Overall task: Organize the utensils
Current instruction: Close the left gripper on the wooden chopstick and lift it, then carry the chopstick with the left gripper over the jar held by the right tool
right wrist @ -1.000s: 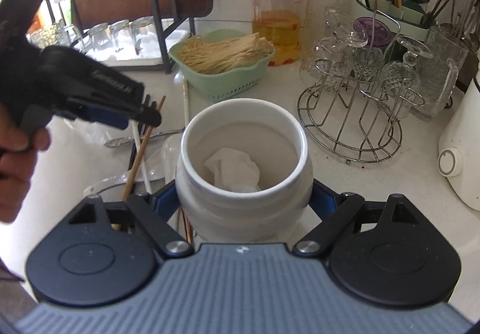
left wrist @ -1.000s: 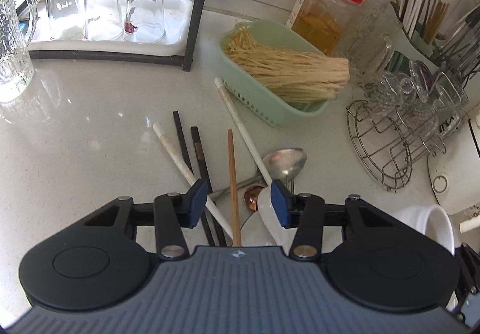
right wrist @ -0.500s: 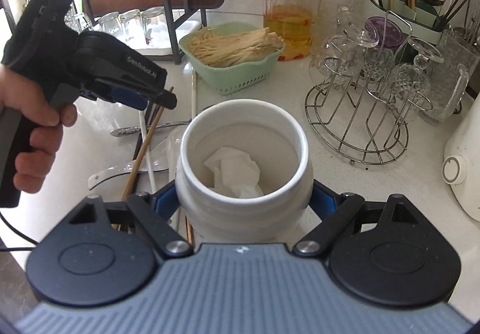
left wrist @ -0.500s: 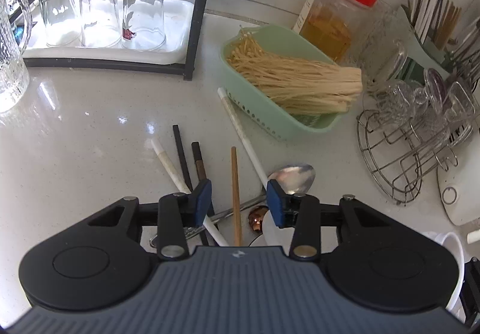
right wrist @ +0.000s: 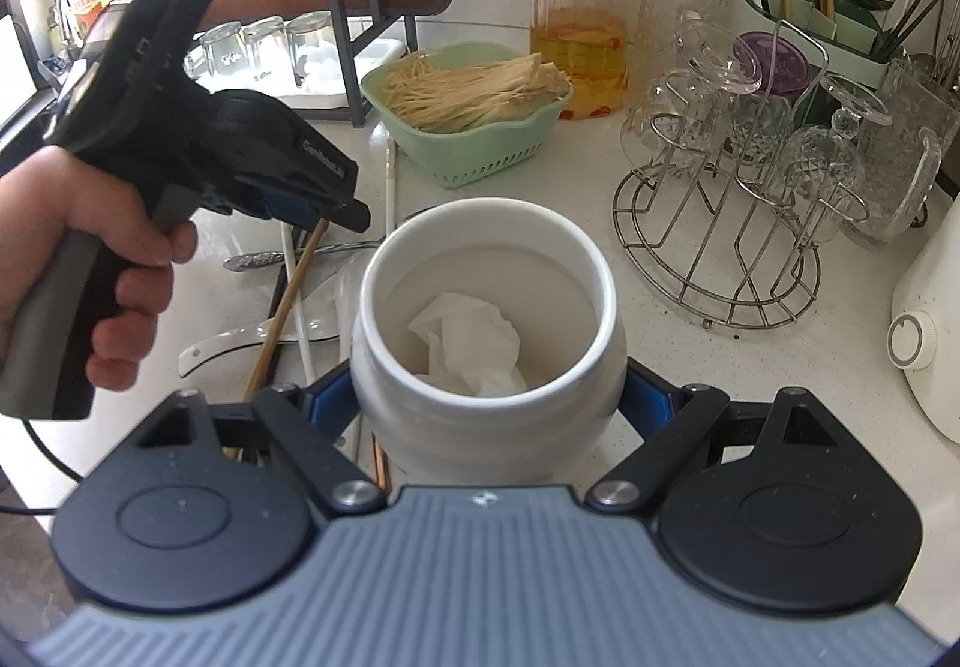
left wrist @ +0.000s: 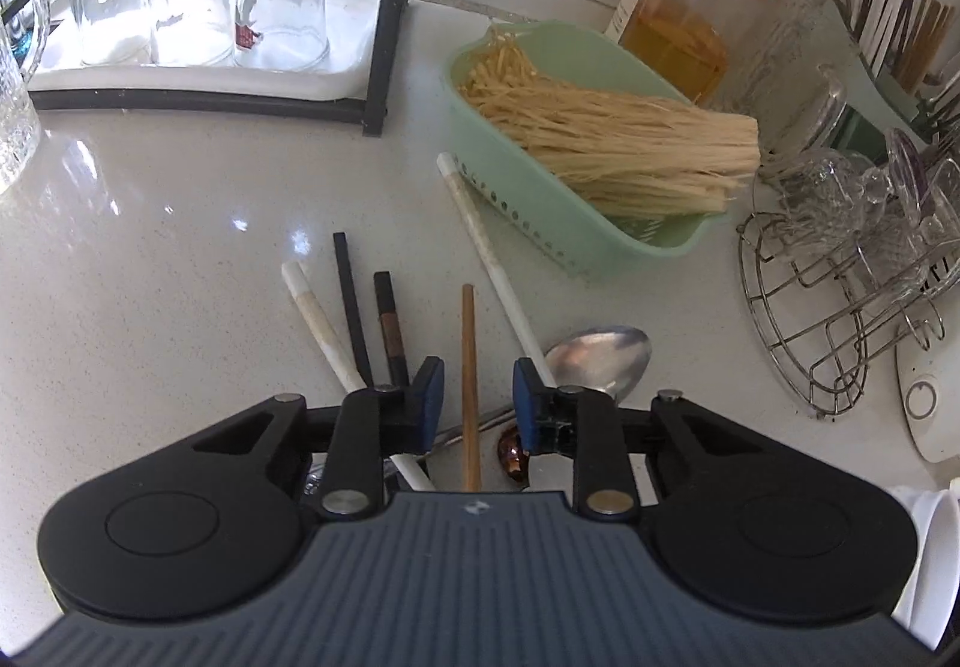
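Left gripper (left wrist: 471, 397) has just been closing around the wooden chopstick (left wrist: 469, 367) on the counter, pads not yet touching, while the right gripper (right wrist: 486, 403) clamps the white jar (right wrist: 486, 271); neighbouring chopsticks could snag.

The left gripper (left wrist: 471, 397) points down at a scatter of utensils on the pale desk (left wrist: 150, 259), its jaws having just been closing, with a wooden chopstick (left wrist: 469, 367) between them and a gap showing on each side. White chopsticks (left wrist: 318, 319), dark chopsticks (left wrist: 351, 307) and a metal spoon (left wrist: 600, 355) lie beside it; a green basket (left wrist: 540, 223) of noodles sits behind
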A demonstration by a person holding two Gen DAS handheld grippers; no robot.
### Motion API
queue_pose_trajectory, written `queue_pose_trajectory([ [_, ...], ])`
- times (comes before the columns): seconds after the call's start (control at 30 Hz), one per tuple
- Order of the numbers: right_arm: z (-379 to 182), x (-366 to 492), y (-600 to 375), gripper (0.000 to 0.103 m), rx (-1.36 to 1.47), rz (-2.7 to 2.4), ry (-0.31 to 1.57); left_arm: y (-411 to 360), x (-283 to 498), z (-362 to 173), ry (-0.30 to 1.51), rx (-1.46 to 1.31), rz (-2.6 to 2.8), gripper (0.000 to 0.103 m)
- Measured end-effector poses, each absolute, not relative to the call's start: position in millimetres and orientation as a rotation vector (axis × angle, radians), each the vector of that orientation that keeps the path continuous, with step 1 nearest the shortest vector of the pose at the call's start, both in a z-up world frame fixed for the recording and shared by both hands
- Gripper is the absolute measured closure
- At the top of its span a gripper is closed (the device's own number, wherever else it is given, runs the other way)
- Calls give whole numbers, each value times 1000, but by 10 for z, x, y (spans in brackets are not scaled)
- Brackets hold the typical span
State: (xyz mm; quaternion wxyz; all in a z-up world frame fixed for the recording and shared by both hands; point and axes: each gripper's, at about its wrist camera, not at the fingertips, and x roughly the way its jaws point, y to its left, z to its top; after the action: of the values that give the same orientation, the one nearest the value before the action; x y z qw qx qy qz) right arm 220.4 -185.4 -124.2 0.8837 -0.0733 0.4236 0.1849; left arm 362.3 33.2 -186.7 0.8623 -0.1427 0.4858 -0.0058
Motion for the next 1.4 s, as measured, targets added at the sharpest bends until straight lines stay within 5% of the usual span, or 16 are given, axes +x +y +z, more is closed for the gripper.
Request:
queue_pose_trajectory([
  [0.17,-1240,2205,-1849,12,-152,382,888,322,3588,-1895,1019,-281,6,97],
  [1.4,-1259,1876,-1736,12,-119,291,863,462,2390,-603,804,-367,-183,98],
])
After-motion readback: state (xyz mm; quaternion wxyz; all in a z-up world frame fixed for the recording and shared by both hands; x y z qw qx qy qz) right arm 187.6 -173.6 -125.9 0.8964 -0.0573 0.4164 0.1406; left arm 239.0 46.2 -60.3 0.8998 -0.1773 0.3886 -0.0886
